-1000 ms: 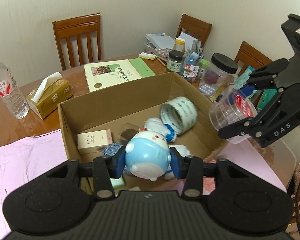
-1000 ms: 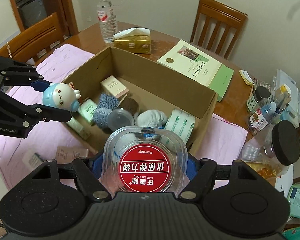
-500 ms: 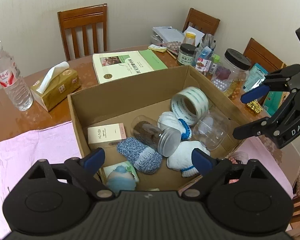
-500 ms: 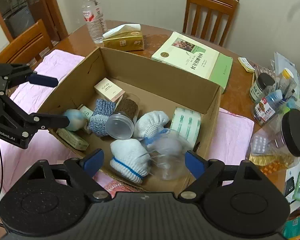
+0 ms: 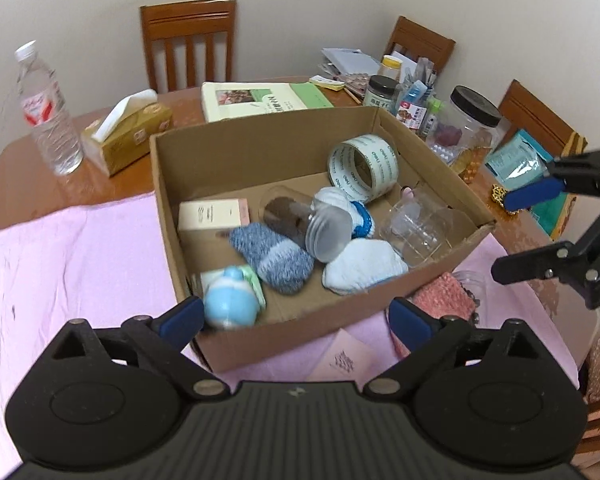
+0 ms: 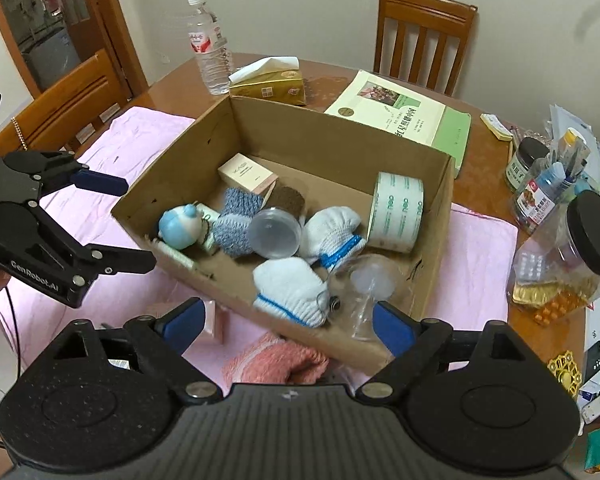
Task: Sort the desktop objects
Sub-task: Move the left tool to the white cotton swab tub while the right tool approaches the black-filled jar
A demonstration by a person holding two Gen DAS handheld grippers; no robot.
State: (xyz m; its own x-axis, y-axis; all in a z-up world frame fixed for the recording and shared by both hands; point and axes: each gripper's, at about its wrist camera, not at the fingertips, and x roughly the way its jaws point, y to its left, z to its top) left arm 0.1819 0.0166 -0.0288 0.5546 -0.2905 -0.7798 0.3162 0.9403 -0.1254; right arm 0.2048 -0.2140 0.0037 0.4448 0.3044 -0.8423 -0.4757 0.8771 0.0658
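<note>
Left to right across the surface [image 6: 480, 168], wood, partly under a pink cloth [image 5: 80, 264].

Far left: clear water bottle [image 5: 46, 112] upright, red label. Just beside it a gold tissue box [image 5: 130, 136], tissue sticking up.

Centre: open cardboard box [image 5: 268, 144] sitting on the pink cloth. Inside, from the left wall: small cream carton [image 5: 212, 216] lying flat; blue round toy figure [image 5: 230, 302] in the near left corner, resting on a green-edged packet; blue-grey knit sock [image 5: 272, 256] beside it; clear jar [image 5: 304, 222] on its side with dark contents, lid end toward the camera; two white knit socks, one [image 5: 360, 268] near the front wall, the other with blue trim behind the jar; tape roll [image 5: 362, 168] leaning at the far right wall; clear plastic cup [image 5: 416, 228] lying in the near right corner.

Behind the box: a large green-and-cream book [image 5: 264, 98] flat on the wood.

Right: cluster of jars and bottles, including a big clear jar with a black lid [image 5: 474, 120].

Left tool [image 5: 296, 318]: jaws spreading, wide apart, nothing pinched; the toy lies just past its left pad. Right tool [image 6: 286, 322]: jaws also spreading, wide, nothing between the pads; it hangs over the box's near right corner.
</note>
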